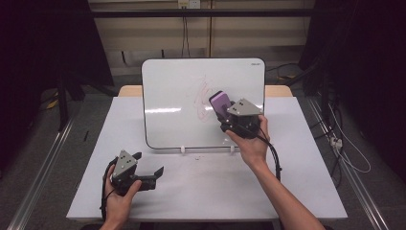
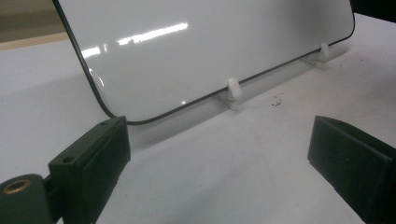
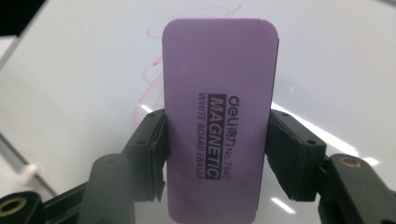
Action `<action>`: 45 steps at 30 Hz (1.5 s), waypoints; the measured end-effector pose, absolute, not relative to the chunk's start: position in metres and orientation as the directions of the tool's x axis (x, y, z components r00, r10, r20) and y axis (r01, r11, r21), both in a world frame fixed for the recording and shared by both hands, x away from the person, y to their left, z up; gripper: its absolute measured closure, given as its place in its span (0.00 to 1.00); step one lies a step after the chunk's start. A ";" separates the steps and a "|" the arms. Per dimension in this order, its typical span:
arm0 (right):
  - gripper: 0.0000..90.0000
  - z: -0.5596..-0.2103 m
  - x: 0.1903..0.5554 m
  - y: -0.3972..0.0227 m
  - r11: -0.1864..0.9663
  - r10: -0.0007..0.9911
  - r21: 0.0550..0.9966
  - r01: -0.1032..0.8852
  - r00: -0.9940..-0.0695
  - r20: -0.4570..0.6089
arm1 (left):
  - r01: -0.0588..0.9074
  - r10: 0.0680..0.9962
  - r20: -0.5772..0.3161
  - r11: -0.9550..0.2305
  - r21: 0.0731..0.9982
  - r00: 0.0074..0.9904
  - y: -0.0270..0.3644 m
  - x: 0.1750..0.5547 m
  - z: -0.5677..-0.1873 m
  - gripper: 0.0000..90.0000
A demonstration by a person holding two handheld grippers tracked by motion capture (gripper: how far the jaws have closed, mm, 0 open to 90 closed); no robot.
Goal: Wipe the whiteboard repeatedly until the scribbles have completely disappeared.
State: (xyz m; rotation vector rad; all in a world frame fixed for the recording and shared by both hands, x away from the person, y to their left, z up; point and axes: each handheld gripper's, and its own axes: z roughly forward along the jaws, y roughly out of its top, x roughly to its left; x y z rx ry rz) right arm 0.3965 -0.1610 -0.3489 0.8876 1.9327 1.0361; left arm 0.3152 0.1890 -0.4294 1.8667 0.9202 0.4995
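Right gripper (image 1: pixel 224 111) fingers (image 3: pixel 148 140) pinch purple eraser (image 3: pixel 218 116) by long edges, up at whiteboard (image 1: pixel 182 96) face, over red scribble (image 1: pixel 201 93). Left gripper (image 1: pixel 143 165) fingers (image 2: pixel 91 154) spread wide, holding nothing, low over bench (image 1: pixel 215 187) in front of whiteboard's lower left corner. One eraser, one whiteboard, two white clip feet (image 2: pixel 232 90) under its bottom edge. Eraser: rounded rectangle, black print "MAGNETIC WHITE BOARD ERASER".
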 end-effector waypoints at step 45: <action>0.47 -0.362 0.432 -0.105 0.736 0.648 0.655 0.174 -0.460 -0.607 | 0.394 0.778 -0.060 -0.249 0.885 0.626 0.195 0.318 -0.430 0.07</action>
